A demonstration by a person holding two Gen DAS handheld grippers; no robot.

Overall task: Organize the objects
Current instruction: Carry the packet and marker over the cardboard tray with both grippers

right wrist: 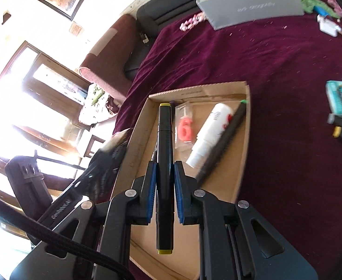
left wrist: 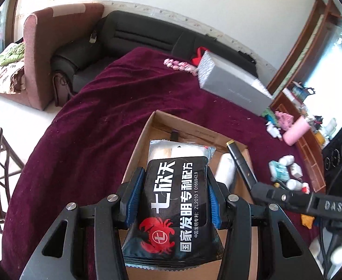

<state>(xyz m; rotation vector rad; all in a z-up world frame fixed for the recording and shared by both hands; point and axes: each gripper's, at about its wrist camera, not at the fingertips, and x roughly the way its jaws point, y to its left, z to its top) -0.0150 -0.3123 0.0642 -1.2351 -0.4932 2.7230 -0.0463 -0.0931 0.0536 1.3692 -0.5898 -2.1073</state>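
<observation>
Dark red velvet tablecloth [left wrist: 96, 121] fills frame centre. Open brown cardboard box [right wrist: 246, 126] lower centre. Left gripper [left wrist: 174, 198] clamps black printed foil pouch [left wrist: 171, 210] above box. Right gripper [right wrist: 165, 191] clamps black yellow-capped marker [right wrist: 164, 163] above box.

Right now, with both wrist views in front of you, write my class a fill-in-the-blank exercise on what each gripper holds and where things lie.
1. The left gripper is shut on a black packet printed with a red ____.
2. The right gripper is shut on a black ____ with yellow ends.
3. The white bottle lies inside the ____ box.
4. The cloth under the grey box is dark ____.

Missing words: crab; marker; cardboard; red
</observation>
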